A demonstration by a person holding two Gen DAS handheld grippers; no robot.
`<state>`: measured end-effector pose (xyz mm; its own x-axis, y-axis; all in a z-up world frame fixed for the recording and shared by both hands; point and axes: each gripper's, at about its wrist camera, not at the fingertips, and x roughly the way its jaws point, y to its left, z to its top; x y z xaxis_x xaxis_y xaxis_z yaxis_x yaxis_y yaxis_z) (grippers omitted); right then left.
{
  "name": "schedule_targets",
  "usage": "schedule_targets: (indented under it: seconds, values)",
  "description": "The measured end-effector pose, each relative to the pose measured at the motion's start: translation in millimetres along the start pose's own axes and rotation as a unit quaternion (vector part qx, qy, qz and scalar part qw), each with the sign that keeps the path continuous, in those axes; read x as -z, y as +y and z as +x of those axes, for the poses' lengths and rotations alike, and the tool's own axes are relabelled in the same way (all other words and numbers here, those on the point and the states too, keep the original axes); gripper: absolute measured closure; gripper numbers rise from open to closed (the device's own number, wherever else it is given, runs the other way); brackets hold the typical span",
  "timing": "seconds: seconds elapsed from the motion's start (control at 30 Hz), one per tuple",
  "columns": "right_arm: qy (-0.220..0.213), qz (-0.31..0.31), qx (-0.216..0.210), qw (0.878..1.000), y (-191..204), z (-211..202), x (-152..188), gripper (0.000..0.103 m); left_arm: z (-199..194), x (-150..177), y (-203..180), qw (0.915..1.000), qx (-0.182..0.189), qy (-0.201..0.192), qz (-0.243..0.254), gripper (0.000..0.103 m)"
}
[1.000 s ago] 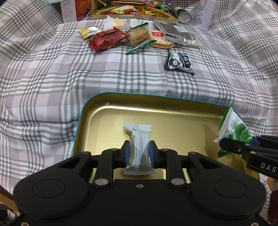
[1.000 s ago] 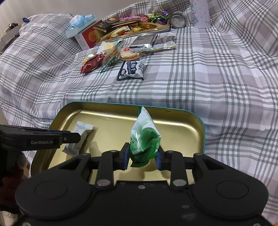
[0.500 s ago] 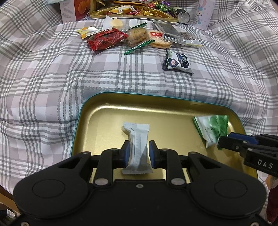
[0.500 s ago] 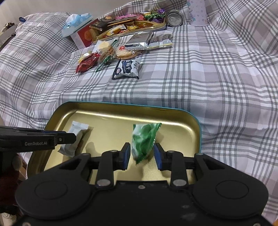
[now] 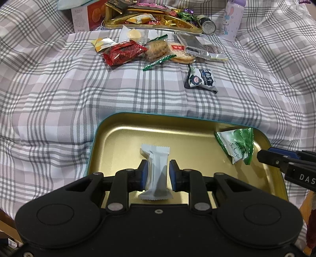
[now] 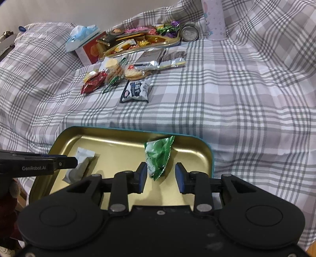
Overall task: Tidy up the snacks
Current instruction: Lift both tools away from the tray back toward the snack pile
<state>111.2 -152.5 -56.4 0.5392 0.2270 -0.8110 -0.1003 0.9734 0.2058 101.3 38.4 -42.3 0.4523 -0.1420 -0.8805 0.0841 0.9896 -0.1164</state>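
Note:
A gold tray with a teal rim [image 5: 138, 126] [image 6: 118, 142] lies on the plaid bedcover close in front of me. My left gripper [image 5: 158, 174] is shut on a white snack packet [image 5: 158, 158] [image 6: 83, 160], which rests lengthwise on the tray's left half. A green and white snack packet [image 5: 237, 144] [image 6: 160, 154] lies flat on the tray's right half. My right gripper [image 6: 161, 175] stands open around its near end, with a clear gap at the right pad. Each gripper's fingertips also show at the edge of the other wrist view.
Farther up the bed lie several loose snacks: a dark blue and white packet [image 5: 200, 80], a red packet [image 5: 124, 52], biscuits and silver wrappers. Behind them are a second gold tray of sweets [image 5: 152, 21], a can [image 5: 208, 24], a box [image 5: 86, 15] and a pastel tin [image 5: 233, 17].
The green packet went from upright in my right gripper to lying flat on the tray, and the right jaws widened off it. My left gripper kept still on the white packet.

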Motion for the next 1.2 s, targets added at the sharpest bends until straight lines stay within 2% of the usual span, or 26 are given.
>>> schedule_targets:
  seconds: [0.43,0.7,0.83,0.9,1.03,1.13,1.2]
  values:
    - [-0.052,-0.02,-0.002,0.998,7.5,-19.3,-20.5,0.059,-20.5,-9.5,0.6,0.9992,-0.006,-0.04,0.003,0.07]
    - [-0.097,-0.032,-0.008,0.995,16.5,-34.4,-44.2,0.054,-39.8,-27.3,2.2,0.9956,-0.015,-0.092,0.008,0.066]
    - [-0.121,-0.04,-0.007,0.992,22.0,-41.5,-56.5,0.047,-47.9,-37.8,2.8,0.9923,-0.027,-0.12,0.012,0.062]
    - [-0.132,-0.046,-0.008,0.99,25.3,-43.9,-63.2,0.047,-50.3,-42.1,3.4,0.9903,-0.038,-0.133,0.014,0.054]
    - [-0.153,-0.054,-0.003,0.987,30.9,-46.0,-74.1,0.039,-53.1,-49.8,4.8,0.9857,-0.054,-0.158,0.019,0.054]
    - [-0.176,-0.051,0.003,0.983,33.5,-47.9,-80.0,0.032,-53.2,-55.3,8.7,0.9843,-0.05,-0.169,0.01,0.054]
    - [-0.186,-0.039,0.006,0.982,33.2,-46.4,-83.0,0.032,-51.1,-59.2,11.1,0.9848,-0.046,-0.168,0.005,0.054]
